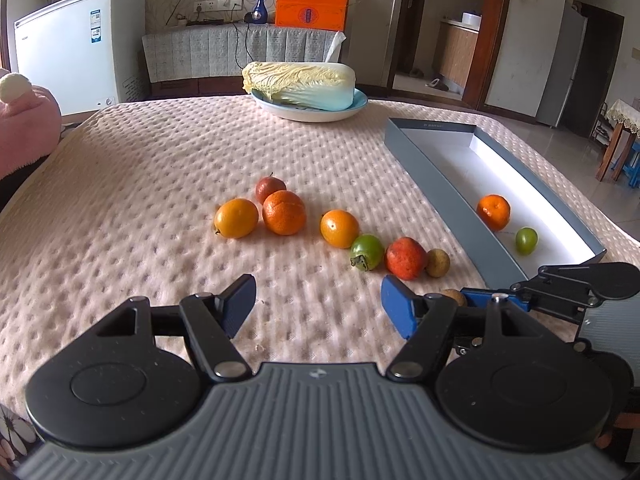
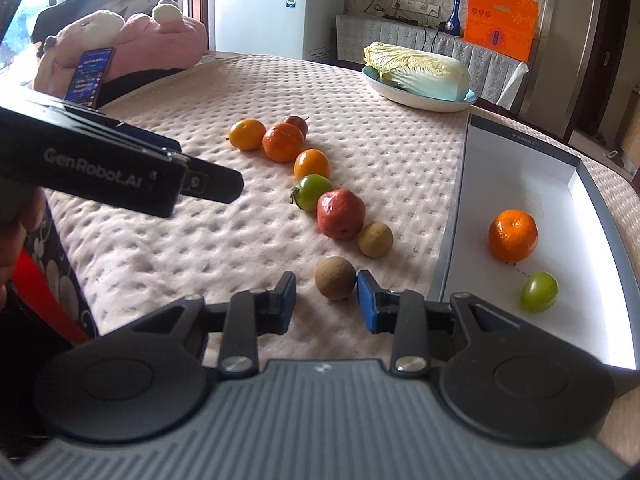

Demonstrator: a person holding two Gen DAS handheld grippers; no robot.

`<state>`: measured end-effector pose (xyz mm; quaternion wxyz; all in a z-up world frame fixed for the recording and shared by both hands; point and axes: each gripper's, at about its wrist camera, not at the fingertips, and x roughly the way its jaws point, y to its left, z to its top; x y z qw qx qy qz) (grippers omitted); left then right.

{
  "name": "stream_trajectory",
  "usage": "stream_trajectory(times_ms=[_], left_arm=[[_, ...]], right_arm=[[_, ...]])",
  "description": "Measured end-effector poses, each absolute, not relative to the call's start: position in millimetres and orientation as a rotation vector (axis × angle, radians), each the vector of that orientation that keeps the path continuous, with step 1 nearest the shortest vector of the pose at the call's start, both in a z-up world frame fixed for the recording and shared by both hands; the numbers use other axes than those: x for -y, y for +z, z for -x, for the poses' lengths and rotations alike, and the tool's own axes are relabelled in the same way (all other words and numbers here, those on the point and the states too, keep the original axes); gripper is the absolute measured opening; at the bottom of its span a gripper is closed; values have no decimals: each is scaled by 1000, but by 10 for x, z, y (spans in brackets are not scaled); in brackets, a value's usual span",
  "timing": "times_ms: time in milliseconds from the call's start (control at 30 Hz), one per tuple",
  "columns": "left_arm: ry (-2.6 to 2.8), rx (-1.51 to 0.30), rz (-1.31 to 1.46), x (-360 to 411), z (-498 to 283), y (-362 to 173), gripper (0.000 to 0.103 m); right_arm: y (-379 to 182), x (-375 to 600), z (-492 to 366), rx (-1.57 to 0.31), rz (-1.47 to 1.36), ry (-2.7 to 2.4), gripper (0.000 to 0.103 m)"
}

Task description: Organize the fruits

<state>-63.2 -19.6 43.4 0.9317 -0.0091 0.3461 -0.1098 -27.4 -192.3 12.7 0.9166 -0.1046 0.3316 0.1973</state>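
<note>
A grey box (image 2: 452,232) with a white floor lies at the right and holds a tangerine (image 2: 513,235) and a small green fruit (image 2: 539,292). A row of fruit lies on the quilted cloth: a green persimmon (image 2: 314,192), a red fruit (image 2: 341,214) and a longan (image 2: 375,239). A second brown longan (image 2: 335,278) sits just beyond the tips of my right gripper (image 2: 326,302), whose jaws stand narrowly open; the pads do not press on it. My left gripper (image 1: 318,308) hangs open and empty over bare cloth, short of the persimmon (image 1: 367,252).
Further back lie two yellow-orange fruits (image 1: 236,218) (image 1: 339,228), a tangerine (image 1: 284,212) and a dark red fruit (image 1: 270,188). A cabbage (image 1: 300,84) rests on a blue plate (image 1: 312,114) at the far edge. A pink plush toy (image 2: 132,44) and a phone (image 2: 90,74) sit at the left.
</note>
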Motion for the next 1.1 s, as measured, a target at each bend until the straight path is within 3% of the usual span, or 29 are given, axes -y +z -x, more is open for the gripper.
stream_trajectory(times_ms=[1100], left_arm=[[-224,-729,-11,295,543,321,74]], right_arm=[[132,2005,269,-714,213,459,27]])
